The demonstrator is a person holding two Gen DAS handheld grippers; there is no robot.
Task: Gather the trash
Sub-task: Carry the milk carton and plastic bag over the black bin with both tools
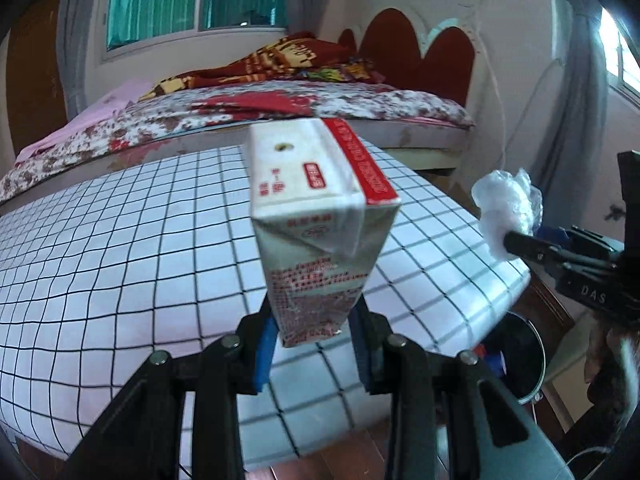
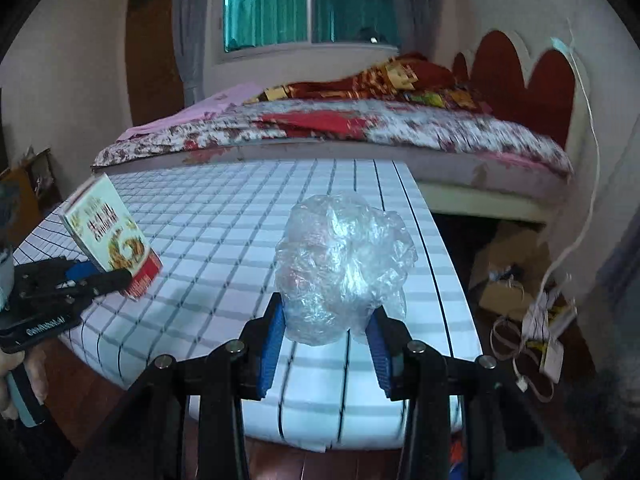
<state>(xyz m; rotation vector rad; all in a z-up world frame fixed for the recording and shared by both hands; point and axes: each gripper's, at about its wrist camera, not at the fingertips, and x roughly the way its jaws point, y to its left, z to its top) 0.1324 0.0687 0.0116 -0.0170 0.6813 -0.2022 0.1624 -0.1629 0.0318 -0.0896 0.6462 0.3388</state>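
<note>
My left gripper [image 1: 314, 330] is shut on a white and red drink carton [image 1: 316, 216] and holds it up above the checked table [image 1: 120, 264]. The carton [image 2: 110, 236] and the left gripper [image 2: 116, 278] also show at the left of the right wrist view. My right gripper [image 2: 326, 330] is shut on a crumpled clear plastic bag [image 2: 340, 268] above the table's right part [image 2: 224, 240]. The bag [image 1: 506, 208] and the right gripper [image 1: 516, 240] show at the right of the left wrist view, past the table's edge.
A bed [image 2: 360, 128] with a floral cover stands behind the table. A round dark bin [image 1: 524, 356] sits on the floor right of the table. Cardboard boxes [image 2: 508, 264] and cables [image 2: 532, 344] lie on the floor at the right.
</note>
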